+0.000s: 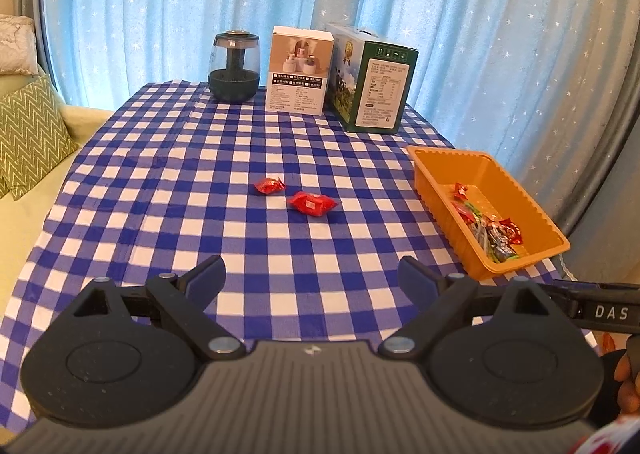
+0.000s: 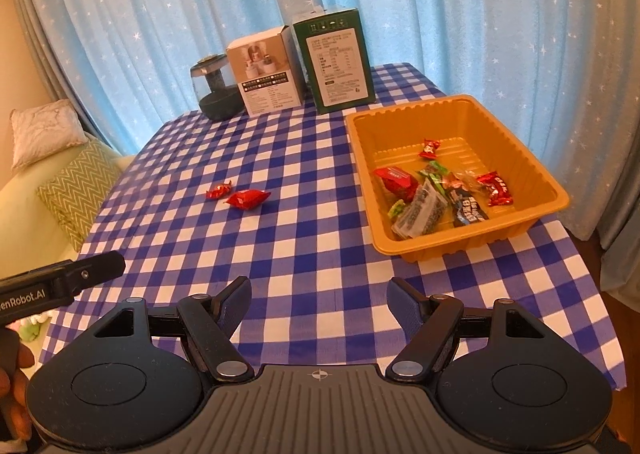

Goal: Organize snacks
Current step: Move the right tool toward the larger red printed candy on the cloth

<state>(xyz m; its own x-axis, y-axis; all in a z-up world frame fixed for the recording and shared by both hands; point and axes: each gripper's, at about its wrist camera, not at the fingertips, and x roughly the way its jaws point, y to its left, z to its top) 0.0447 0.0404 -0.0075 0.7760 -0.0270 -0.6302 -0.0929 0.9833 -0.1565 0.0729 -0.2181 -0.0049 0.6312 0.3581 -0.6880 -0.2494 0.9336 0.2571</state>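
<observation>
Two red candies [image 1: 276, 186] [image 1: 313, 203] loose on bench [image 1: 160, 213], left of tray [image 1: 490, 272]. Left claw [image 1: 312, 278] gaping, empty. Right claw [image 2: 318, 300] parted, empty. Risk: slick wrapper slipping from pads; cloth bunching under low pinch; neighbouring candy nudged away from tray.

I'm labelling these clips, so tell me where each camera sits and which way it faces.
Left wrist: on the left gripper, angled down over the checked table; its open fingers show, two red candies ahead.
Right wrist: on the right gripper, facing the orange tray; open fingers, a hand at left.
Shared: candies, tray, the boxes and curtain.
</observation>
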